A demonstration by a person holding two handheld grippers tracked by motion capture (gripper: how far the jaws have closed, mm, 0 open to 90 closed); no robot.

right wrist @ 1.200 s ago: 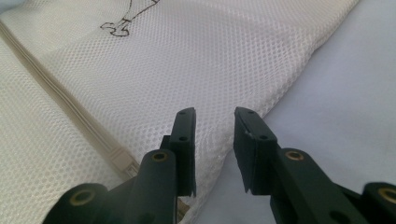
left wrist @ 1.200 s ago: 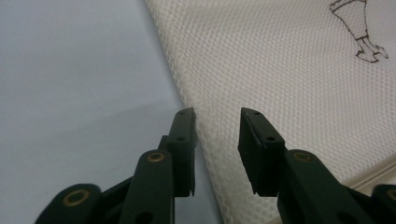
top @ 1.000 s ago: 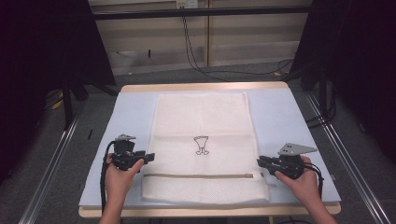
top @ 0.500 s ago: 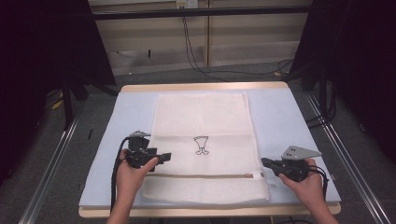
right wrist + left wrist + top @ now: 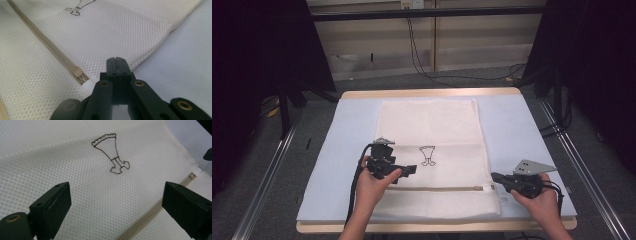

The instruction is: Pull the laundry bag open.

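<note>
The high view looks forward and down from above the person's side of the table point(image 5: 532, 125), far enough to take in the whole top and the floor around it. The left gripper view sits close above the mesh laundry bag point(image 5: 75, 170), looking along its own wide-apart jaws at the printed emblem point(image 5: 111, 152) and the zipper point(image 5: 147, 215). The right gripper view hangs low at the bag's edge, looking along its closed jaws across the zipper pull point(image 5: 79, 75). All three views share the emblem and the zipper line.
</note>
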